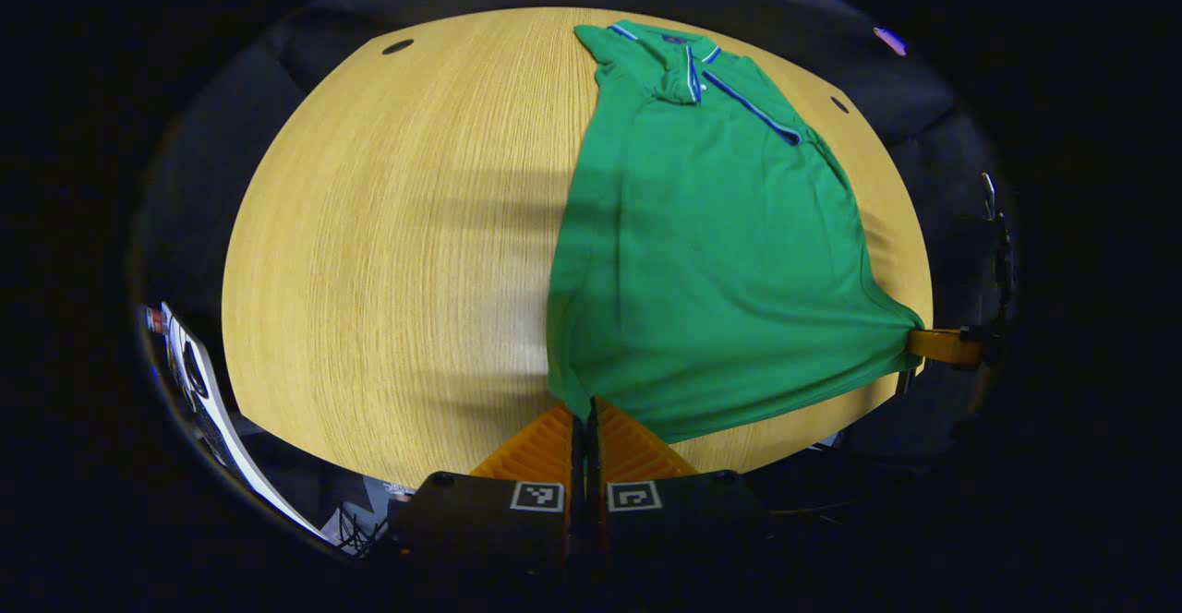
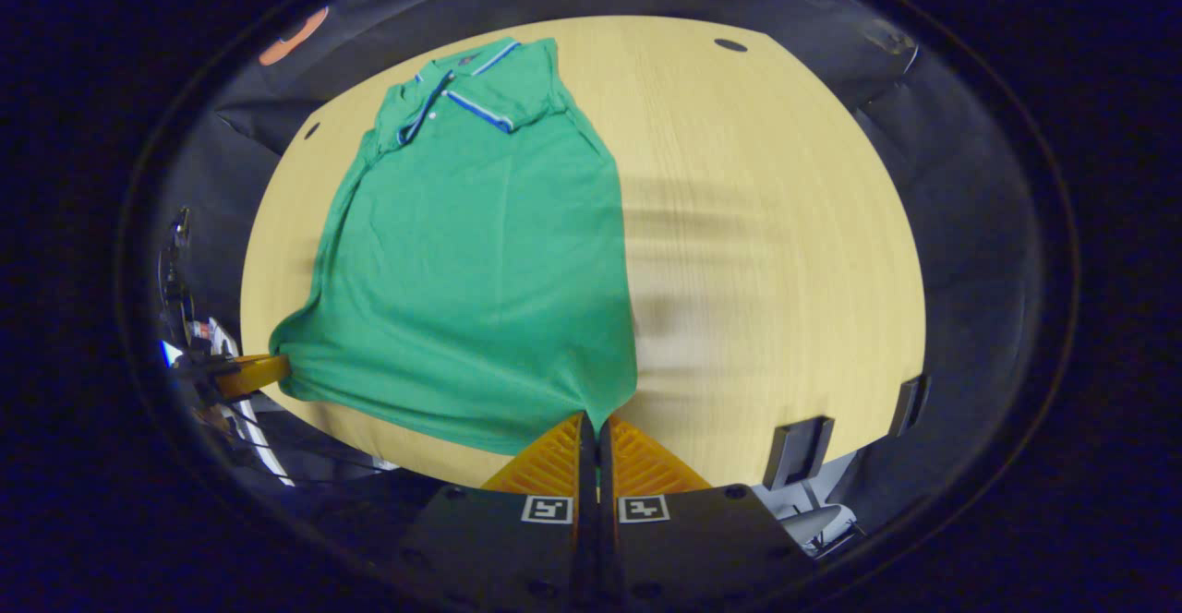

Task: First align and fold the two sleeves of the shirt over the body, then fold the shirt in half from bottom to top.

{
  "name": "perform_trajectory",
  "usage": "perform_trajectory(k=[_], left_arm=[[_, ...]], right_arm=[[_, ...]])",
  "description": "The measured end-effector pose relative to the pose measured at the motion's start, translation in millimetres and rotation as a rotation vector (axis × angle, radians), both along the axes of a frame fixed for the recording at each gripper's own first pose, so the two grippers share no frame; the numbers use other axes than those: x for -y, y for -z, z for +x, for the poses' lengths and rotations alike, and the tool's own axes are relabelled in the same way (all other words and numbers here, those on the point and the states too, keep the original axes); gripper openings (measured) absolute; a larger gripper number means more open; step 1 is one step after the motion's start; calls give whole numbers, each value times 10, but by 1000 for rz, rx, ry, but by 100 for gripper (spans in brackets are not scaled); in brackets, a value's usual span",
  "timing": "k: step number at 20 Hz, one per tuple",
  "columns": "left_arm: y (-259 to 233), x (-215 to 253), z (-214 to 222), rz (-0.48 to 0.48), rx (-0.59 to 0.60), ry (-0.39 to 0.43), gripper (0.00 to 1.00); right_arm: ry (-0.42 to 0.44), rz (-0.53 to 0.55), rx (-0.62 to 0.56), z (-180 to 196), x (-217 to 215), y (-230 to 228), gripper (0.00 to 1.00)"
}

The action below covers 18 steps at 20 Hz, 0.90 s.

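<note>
A green polo shirt with blue-and-white trim lies lengthwise on the round wooden table, collar at the far end, both sleeves folded in over the body. My left gripper is shut on the shirt's bottom-left hem corner at the near table edge. In the right gripper view the shirt stretches away from me, and my right gripper is shut on its bottom-right hem corner. Each view also catches the other gripper pinching the opposite corner: the right gripper and the left gripper. The hem is pulled taut between them.
Bare wood spreads on the outer side of the shirt in both views. Small dark holes mark the tabletop near its far rim. Black clamps sit at the near table edge. White equipment stands below the table's left side.
</note>
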<state>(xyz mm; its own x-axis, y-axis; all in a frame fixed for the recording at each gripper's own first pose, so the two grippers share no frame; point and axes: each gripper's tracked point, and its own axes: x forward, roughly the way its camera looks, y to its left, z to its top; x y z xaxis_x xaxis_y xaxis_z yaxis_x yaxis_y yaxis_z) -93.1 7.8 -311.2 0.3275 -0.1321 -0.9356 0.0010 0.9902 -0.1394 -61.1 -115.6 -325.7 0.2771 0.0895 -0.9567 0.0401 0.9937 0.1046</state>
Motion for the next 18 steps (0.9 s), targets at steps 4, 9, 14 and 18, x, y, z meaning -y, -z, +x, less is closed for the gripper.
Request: perform_trajectory(k=[4, 9, 14, 18], left_arm=[[-295, -39, 392, -2, 89, 0, 3], [-607, -98, 919, 23, 165, 15, 3], [-818, -104, 1441, 60, 219, 52, 3], [-934, -139, 1921, 69, 264, 35, 3]], right_arm=[[-4, -4, 100, 404, 10, -438, 3], [-40, -19, 169, 890, 0, -752, 3], [-73, -58, 215, 1383, 33, -963, 3], [-74, -67, 263, 1883, 2, -1099, 3]])
